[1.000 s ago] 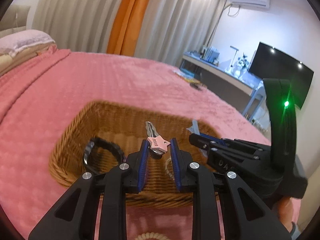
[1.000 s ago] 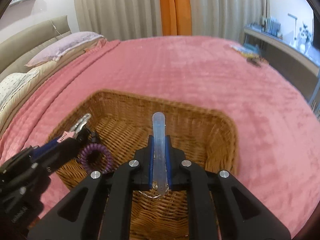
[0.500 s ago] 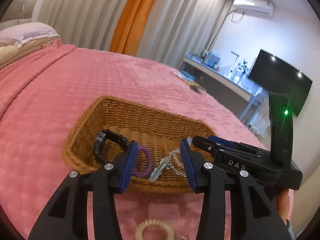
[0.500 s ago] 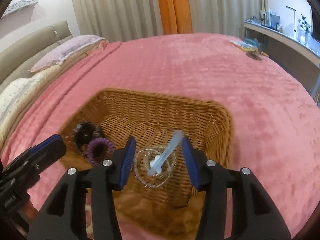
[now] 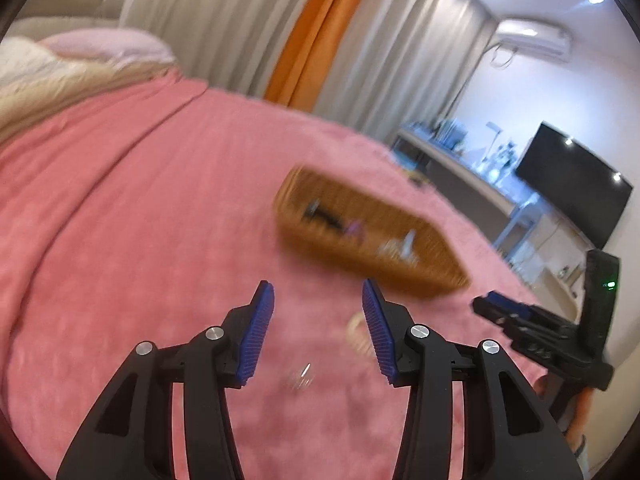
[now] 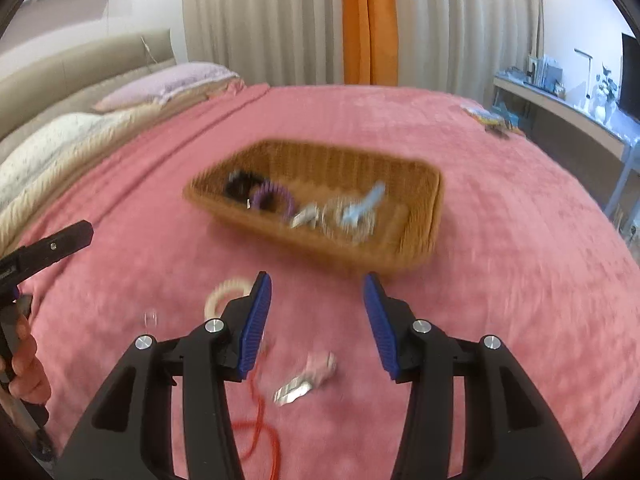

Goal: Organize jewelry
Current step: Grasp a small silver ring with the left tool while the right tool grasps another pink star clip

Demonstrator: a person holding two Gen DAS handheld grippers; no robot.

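Both claws gape wide and empty. Right claw point(image 6: 316, 320) hovers over the pink-and-silver hair clip point(image 6: 306, 378), lying just below its tips; wicker basket point(image 6: 420, 216) sits beyond. Left claw point(image 5: 318, 330) has a small clear ring point(image 5: 302, 378) beneath it. Best to drop straight, straddle the clip, avoid the red cord point(image 6: 260, 432).

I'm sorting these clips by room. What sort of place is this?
A bedroom, most likely. The wicker basket sits on a bed with a pink blanket; pillows lie against a padded headboard, and long curtains hang behind.
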